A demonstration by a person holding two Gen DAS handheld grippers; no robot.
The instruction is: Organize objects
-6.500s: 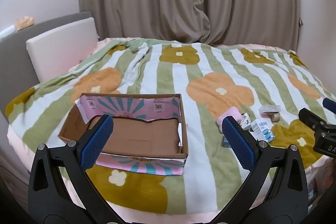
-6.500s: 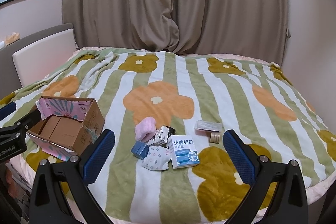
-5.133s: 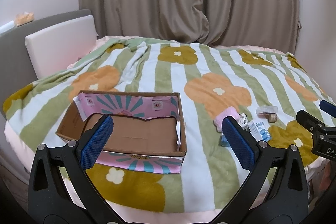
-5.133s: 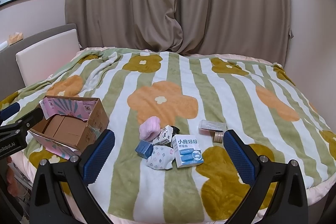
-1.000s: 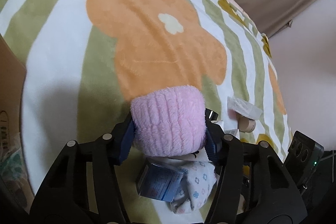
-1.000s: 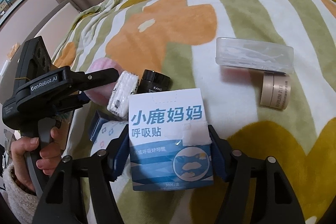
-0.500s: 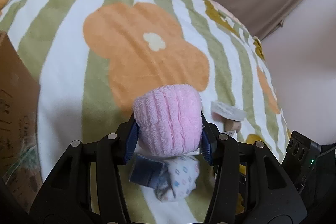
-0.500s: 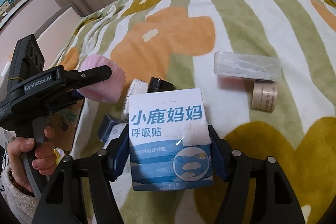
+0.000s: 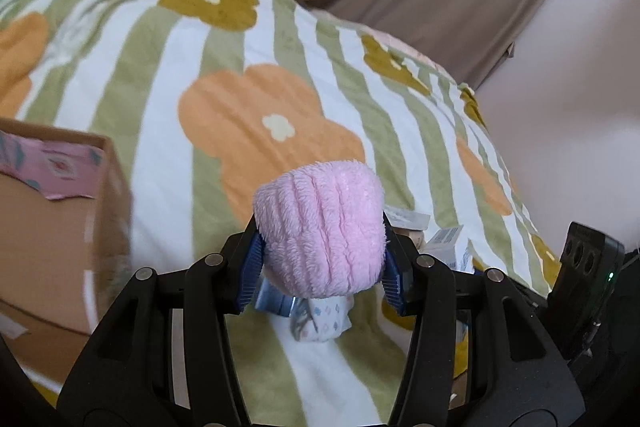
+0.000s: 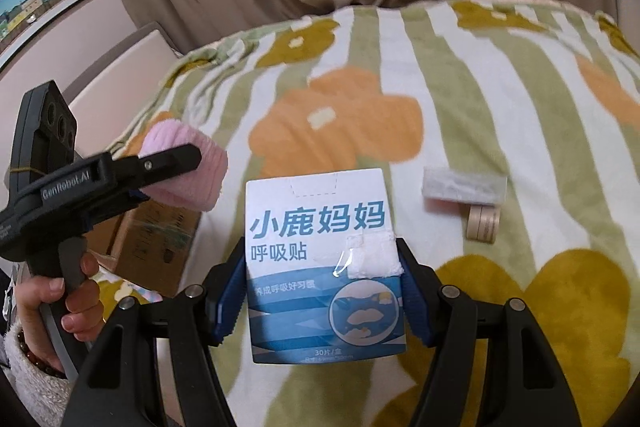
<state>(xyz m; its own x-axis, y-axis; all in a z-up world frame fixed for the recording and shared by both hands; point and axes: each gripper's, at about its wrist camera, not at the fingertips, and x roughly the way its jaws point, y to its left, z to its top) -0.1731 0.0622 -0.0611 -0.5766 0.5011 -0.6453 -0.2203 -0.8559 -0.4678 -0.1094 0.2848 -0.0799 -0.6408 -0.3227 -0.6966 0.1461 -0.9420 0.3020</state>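
Both jaws are clamped, left gripper (image 9: 320, 267) on the pink sock (image 9: 320, 227) and right gripper (image 10: 320, 291) on the blue box (image 10: 324, 267), now lifted higher off the blanket (image 9: 168, 115) and nearer the cardboard box (image 9: 60, 227) on the left.

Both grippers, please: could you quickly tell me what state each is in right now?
Left gripper: shut on the pink fluffy roll.
Right gripper: shut on the blue-and-white box.

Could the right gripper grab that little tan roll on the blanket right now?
Probably not as things stand: the right gripper is already shut on the blue and white box. The tan roll lies uncovered beside the clear case.
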